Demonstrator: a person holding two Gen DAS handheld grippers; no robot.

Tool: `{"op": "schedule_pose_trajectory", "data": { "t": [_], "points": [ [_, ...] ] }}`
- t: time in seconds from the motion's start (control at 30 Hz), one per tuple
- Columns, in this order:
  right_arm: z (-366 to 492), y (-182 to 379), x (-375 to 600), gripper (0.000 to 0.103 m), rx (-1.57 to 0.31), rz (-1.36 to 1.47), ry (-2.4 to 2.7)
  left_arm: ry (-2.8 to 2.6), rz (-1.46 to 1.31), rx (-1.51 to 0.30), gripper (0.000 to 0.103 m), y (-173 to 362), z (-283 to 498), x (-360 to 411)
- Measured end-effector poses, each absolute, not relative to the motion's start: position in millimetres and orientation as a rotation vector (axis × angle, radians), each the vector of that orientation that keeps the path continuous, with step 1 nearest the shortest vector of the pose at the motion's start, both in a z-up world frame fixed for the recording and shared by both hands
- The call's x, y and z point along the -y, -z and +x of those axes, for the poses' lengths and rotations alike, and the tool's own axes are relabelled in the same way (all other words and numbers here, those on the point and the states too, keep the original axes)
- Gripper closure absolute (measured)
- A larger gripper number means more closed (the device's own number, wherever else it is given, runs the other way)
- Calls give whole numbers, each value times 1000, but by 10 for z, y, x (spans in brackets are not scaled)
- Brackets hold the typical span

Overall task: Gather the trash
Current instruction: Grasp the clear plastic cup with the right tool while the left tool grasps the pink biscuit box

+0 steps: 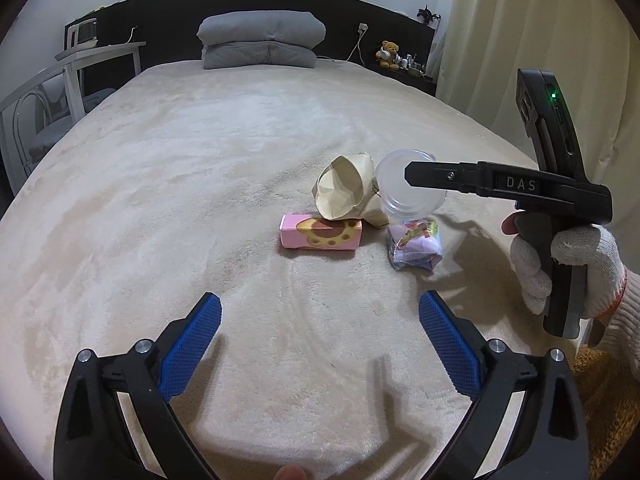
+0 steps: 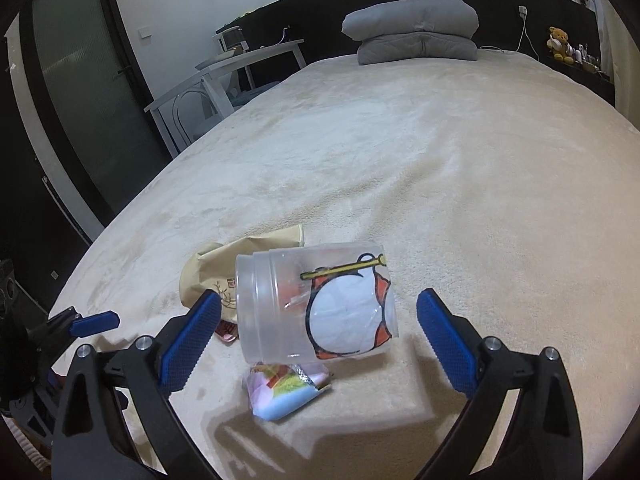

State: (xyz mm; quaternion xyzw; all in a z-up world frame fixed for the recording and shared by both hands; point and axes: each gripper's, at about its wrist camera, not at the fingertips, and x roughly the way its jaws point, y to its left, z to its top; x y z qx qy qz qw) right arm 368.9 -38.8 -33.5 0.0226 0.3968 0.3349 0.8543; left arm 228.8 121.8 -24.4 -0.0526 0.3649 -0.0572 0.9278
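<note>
A small trash pile lies on the beige bed cover (image 1: 200, 200). A crumpled brown paper bag (image 1: 346, 192) leans on a pink printed box (image 1: 320, 235). Beside the bag, a clear plastic cup (image 1: 400, 200) lies on its side over a colourful plastic packet (image 1: 416, 246). My left gripper (image 1: 320, 340) hangs open and empty, short of the pile. My right gripper (image 2: 318, 320) is open around the printed cup (image 2: 316, 304), and neither pad touches it. The packet (image 2: 286, 390) sits under the cup, with the paper bag (image 2: 212, 268) behind on the left. A gloved hand (image 1: 572, 268) holds the right gripper (image 1: 416, 176).
A folded grey duvet (image 1: 260, 40) lies at the head of the bed against the dark headboard (image 1: 160, 24). A white table and chair (image 1: 60, 92) stand off the left side. A teddy bear (image 1: 389, 53) sits on the shelf, near the curtain (image 1: 520, 40). A dark door (image 2: 80, 100) is far left.
</note>
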Motion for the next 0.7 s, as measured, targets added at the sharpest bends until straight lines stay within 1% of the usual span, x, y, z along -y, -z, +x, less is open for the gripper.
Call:
{"op": "schedule_pose_trajectory", "data": {
  "t": [0.03,0.37,0.7],
  "points": [
    [3708,334,386,31,-844,50,-707,118,-114,-748,6,247,2289,-1228],
    [3594,177,484,31,-812,69,-722,112,-137,-749,6,263,2302,-1291],
    [3405,-19,732,31,-785,106,-713,106,-130,-749,6,325,2535,-1213]
  ]
}}
